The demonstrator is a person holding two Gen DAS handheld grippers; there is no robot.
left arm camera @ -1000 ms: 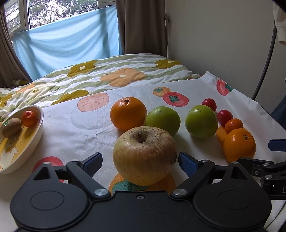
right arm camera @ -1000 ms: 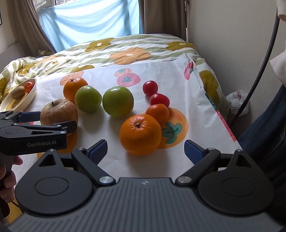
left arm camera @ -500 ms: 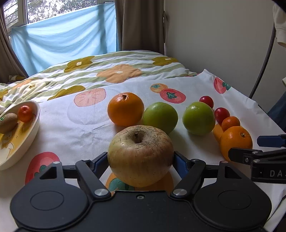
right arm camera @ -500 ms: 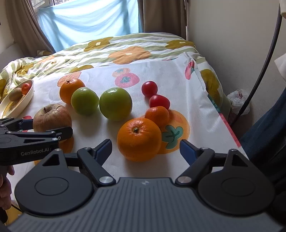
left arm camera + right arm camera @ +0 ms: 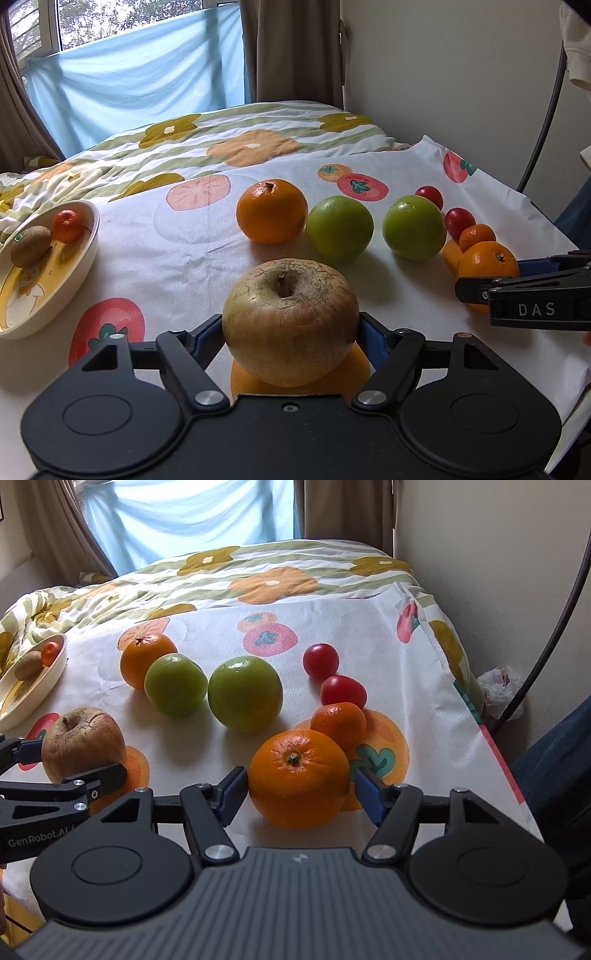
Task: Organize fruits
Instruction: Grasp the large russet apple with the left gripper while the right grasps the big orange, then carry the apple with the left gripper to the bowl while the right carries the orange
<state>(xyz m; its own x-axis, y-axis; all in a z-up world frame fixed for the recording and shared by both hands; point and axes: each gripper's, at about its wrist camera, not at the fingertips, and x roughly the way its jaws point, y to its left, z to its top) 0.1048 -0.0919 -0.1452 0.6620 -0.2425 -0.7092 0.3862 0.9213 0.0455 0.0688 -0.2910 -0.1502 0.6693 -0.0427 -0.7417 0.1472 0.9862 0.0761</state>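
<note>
My left gripper (image 5: 290, 332) is shut on a wrinkled brownish apple (image 5: 290, 319), which rests on the fruit-print cloth; it also shows in the right wrist view (image 5: 83, 744). My right gripper (image 5: 298, 786) has its blue pads close on either side of a large orange (image 5: 299, 775), with a small gap on the right. A white bowl (image 5: 79, 258) at the left holds a kiwi (image 5: 30, 245) and a small mandarin (image 5: 67, 226). Another orange (image 5: 271, 210) and two green apples (image 5: 339, 229) (image 5: 413, 227) lie behind.
Two cherry tomatoes (image 5: 320, 660) (image 5: 343, 690) and a small mandarin (image 5: 338, 723) lie just behind the large orange. The cloth's right edge (image 5: 480, 720) drops off toward the wall. A rumpled flowered quilt (image 5: 221, 147) lies behind the fruit.
My left gripper closed its jaws onto the apple. My right gripper moved forward around the large orange and narrowed its jaws.
</note>
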